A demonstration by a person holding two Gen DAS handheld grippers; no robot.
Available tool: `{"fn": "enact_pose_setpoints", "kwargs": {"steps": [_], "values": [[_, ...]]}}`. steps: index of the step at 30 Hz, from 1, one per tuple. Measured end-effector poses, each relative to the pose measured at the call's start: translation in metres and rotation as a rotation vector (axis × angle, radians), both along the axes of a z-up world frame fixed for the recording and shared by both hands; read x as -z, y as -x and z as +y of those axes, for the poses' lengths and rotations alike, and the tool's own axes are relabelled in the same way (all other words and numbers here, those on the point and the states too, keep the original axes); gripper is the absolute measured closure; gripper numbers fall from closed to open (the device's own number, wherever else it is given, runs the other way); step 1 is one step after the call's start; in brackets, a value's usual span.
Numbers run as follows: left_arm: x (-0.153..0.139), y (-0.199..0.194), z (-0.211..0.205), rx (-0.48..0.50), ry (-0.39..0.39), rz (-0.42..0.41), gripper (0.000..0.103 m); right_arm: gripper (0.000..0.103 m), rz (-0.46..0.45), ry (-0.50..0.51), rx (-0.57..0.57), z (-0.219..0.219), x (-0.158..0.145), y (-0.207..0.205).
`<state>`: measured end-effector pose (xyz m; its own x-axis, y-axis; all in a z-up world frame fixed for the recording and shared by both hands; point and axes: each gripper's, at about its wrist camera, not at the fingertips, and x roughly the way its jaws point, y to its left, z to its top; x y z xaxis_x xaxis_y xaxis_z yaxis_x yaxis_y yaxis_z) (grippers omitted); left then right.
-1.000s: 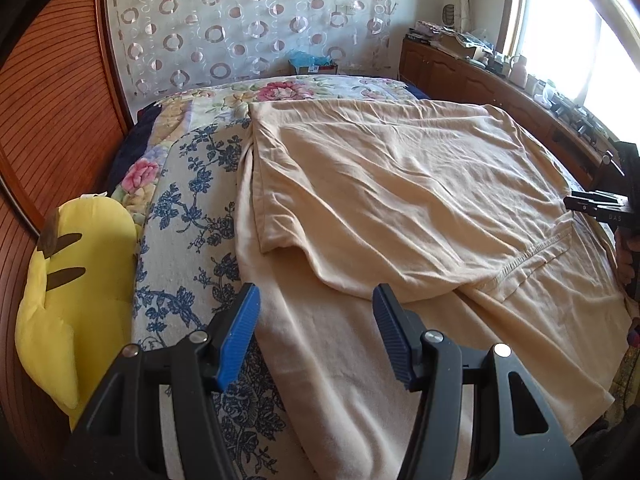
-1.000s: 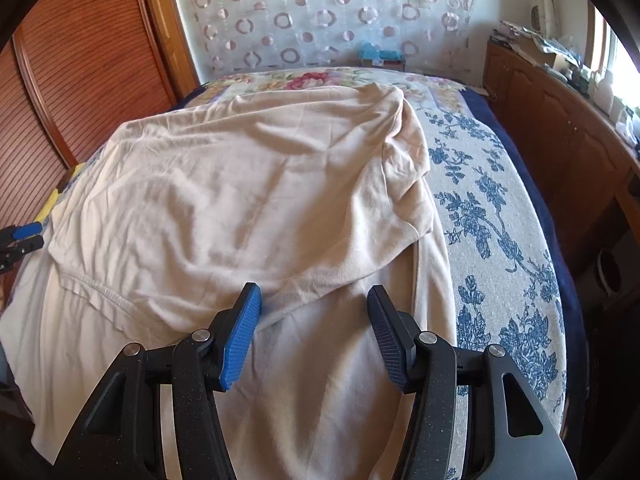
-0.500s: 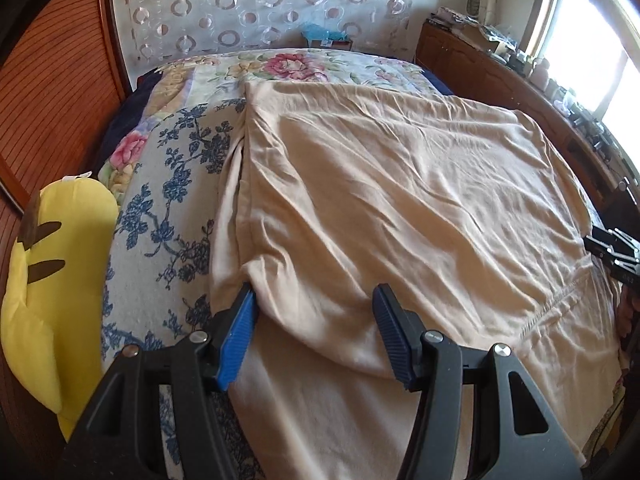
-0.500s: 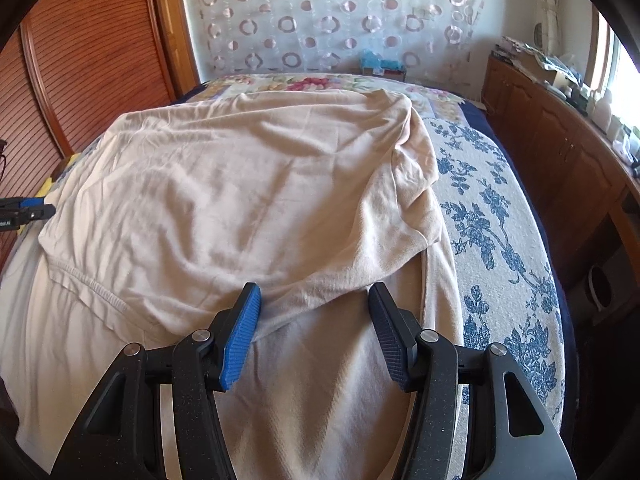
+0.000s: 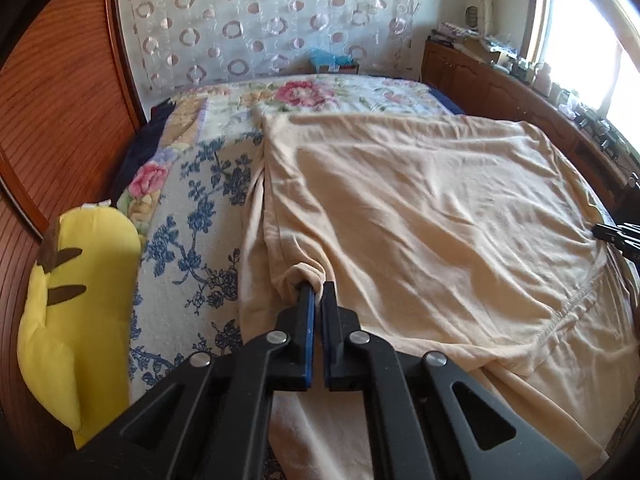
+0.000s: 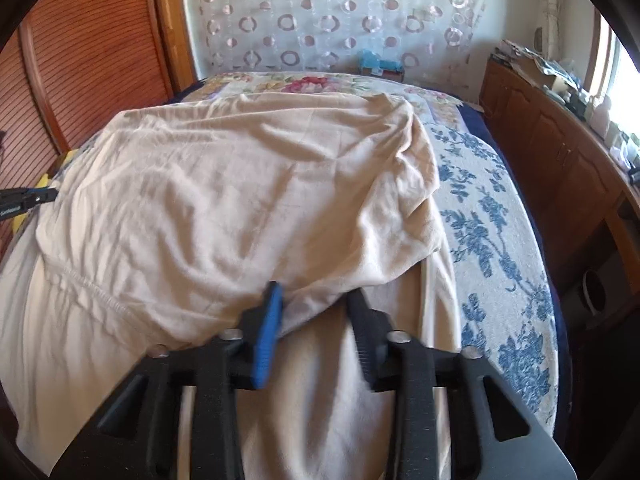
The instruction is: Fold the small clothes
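Across the flowered bed cover (image 5: 188, 216) lies the beige garment (image 5: 420, 216), spread wide and already doubled once: its upper layer is turned over the lower, with a stitched hem (image 5: 568, 304) running slantwise near the near edge and the lower layer showing beyond it. The left gripper (image 5: 314, 292) has just been closing and now pinches the near left corner of that upper layer, cloth bunched between its blue pads. The right gripper (image 6: 316, 304) has likewise just been closing; in its own blurred view the jaws stand narrowed with the folded edge (image 6: 316, 300) lying between them, though whether the pads already press on it I cannot tell. So I judge one fold done and a second just beginning: both near corners are being taken up, and the carry over, the laying down, the smoothing of the many wrinkles and any later folds remain. Beside the garment, at the left edge of the bed, a yellow plush toy (image 5: 76, 320) lies clear of it, and wooden cabinets (image 6: 560, 152) stand under the window on the right.
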<state>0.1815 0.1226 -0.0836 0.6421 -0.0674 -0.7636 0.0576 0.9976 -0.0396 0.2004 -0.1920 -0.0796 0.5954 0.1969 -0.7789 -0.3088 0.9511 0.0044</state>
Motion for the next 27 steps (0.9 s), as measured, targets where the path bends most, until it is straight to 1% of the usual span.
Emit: {"fn": "enact_pose_setpoints", "kwargs": {"steps": [2, 3, 5, 10, 14, 16, 19, 22, 27], "values": [[-0.009, 0.006, -0.003, 0.008, -0.001, -0.033, 0.102, 0.1, -0.002, -0.026, -0.018, 0.001, -0.002, -0.001], [-0.016, 0.011, -0.003, 0.007, 0.002, -0.056, 0.102, 0.1, -0.009, -0.022, -0.027, 0.002, -0.003, 0.0], [-0.024, 0.016, -0.002, 0.008, 0.017, -0.079, 0.103, 0.101, -0.045, -0.03, -0.034, 0.003, -0.008, 0.006], [-0.045, 0.034, 0.004, 0.0, 0.048, -0.152, 0.103, 0.102, -0.139, -0.092, -0.043, -0.004, -0.037, 0.026], [-0.06, 0.064, 0.006, 0.008, 0.072, -0.202, 0.103, 0.102, -0.181, -0.123, -0.059, -0.013, -0.058, 0.045], [-0.066, 0.088, 0.007, 0.018, 0.088, -0.227, 0.103, 0.102, -0.188, -0.137, -0.072, -0.019, -0.066, 0.059], [-0.067, 0.118, 0.012, 0.017, 0.113, -0.232, 0.103, 0.102, -0.193, -0.139, -0.093, -0.027, -0.075, 0.086], [-0.061, 0.144, 0.016, 0.008, 0.124, -0.222, 0.103, 0.102, -0.191, -0.13, -0.114, -0.033, -0.079, 0.112], [-0.059, 0.179, 0.014, 0.002, 0.138, -0.213, 0.103, 0.102, -0.171, -0.123, -0.129, -0.044, -0.081, 0.15]]}}
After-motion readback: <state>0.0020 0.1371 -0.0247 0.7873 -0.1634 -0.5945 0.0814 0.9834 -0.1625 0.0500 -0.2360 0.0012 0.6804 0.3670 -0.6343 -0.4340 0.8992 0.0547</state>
